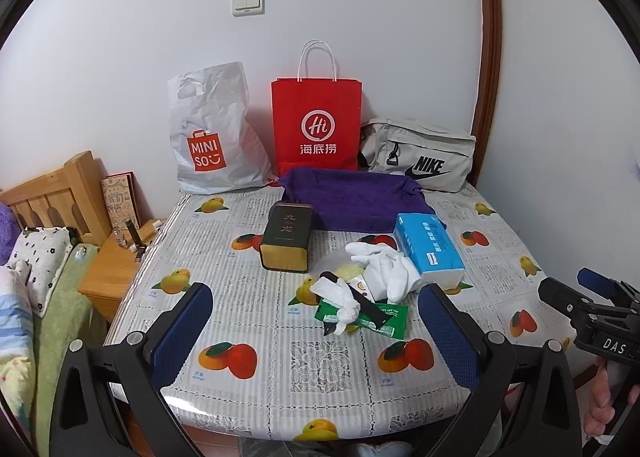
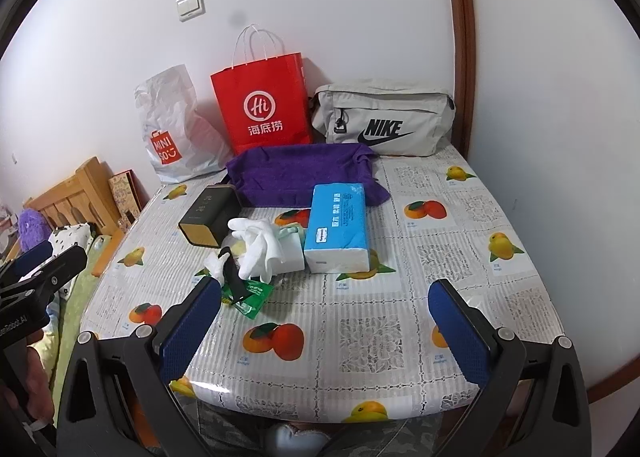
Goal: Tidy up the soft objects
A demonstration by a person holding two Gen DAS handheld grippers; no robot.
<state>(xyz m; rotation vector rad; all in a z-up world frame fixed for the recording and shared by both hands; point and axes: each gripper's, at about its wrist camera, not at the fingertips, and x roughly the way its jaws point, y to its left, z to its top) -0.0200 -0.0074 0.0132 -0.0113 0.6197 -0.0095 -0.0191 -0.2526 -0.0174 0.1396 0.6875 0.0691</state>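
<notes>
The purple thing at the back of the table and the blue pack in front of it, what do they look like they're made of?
The purple cloth looks like terry or fleece fabric: matte, fuzzy surface, soft folds and a draped corner. The blue tissue pack looks wrapped in thin glossy plastic film, with light sheen and printing; its white end suggests soft paper inside, though that is a guess.

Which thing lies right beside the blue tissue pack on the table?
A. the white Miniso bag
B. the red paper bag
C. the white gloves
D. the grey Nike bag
C: the white gloves are heaped against the left side of the blue tissue pack, while all three bags stand back by the wall.
</notes>
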